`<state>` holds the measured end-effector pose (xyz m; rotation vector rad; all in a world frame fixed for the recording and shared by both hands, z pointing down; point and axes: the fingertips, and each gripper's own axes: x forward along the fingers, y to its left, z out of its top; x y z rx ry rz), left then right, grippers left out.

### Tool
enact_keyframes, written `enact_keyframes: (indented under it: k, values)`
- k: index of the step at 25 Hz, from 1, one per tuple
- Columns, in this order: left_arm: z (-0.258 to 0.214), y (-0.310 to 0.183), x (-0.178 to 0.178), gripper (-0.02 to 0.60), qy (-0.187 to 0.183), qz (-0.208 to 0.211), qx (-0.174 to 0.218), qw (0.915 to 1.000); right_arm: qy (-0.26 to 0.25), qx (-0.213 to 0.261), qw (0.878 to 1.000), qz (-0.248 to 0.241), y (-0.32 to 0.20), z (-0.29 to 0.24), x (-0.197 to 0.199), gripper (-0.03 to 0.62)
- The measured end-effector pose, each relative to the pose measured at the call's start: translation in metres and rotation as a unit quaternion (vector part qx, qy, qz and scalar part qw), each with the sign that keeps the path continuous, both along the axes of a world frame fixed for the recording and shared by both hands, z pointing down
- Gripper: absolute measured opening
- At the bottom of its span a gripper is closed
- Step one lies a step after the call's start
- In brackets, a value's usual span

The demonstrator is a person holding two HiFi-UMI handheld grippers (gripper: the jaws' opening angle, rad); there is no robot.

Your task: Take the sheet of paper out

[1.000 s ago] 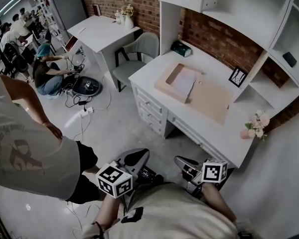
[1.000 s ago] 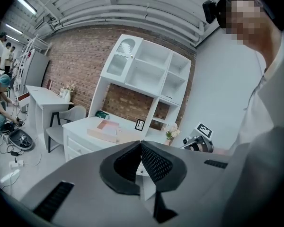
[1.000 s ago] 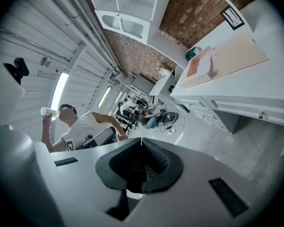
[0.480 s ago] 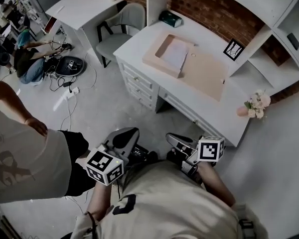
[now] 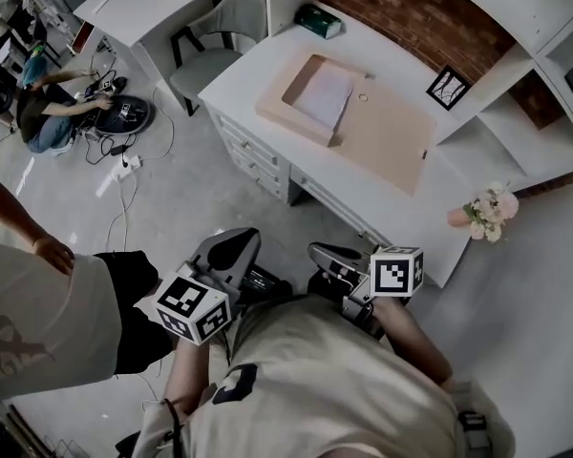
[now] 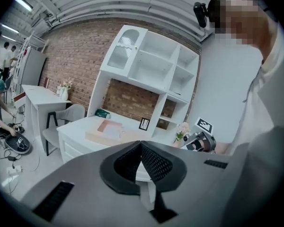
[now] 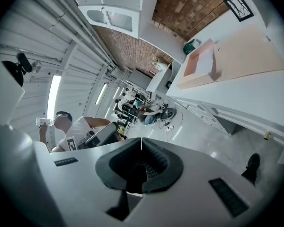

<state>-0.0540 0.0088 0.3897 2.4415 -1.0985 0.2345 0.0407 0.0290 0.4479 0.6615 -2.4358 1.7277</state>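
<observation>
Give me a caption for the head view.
Left gripper and right gripper, shut, not yet at the desk holding the paper.

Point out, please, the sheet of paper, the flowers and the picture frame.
paper (image 5: 322, 95): head view, middle of the white sheet.
flowers (image 5: 489, 206): head view, on the blossoms.
frame (image 5: 447, 88): head view, centre of the framed picture.

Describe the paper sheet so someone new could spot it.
Find the white desk against the brick wall; an open tan box lies flat on it. The sheet of paper lies in the box's shallow tray half, the end nearer the green box. It is the only white thing there; the lid half beside it is plain tan.
</observation>
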Motion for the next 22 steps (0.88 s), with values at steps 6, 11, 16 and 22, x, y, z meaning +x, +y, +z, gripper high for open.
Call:
enact_keyframes:
  k: [6, 11, 16, 22]
  values:
    - [0.002, -0.029, 0.025, 0.017, -0.015, 0.010, -0.008, 0.9998, -0.015, -0.006, 1.000, 0.008, -0.026, 0.002, 0.025, 0.028]
    - [-0.007, -0.051, 0.046, 0.017, -0.031, 0.011, 0.003, 0.9994, -0.036, -0.002, 0.999, 0.035, -0.053, -0.002, 0.056, 0.028]
    - [-0.006, -0.060, 0.060, 0.017, -0.035, -0.011, -0.006, 0.9993, -0.052, -0.014, 0.998, 0.031, -0.067, -0.002, 0.074, 0.028]
    - [-0.002, -0.071, 0.090, 0.018, -0.042, -0.027, -0.013, 0.9987, -0.066, -0.020, 0.997, 0.018, -0.091, -0.004, 0.099, 0.028]
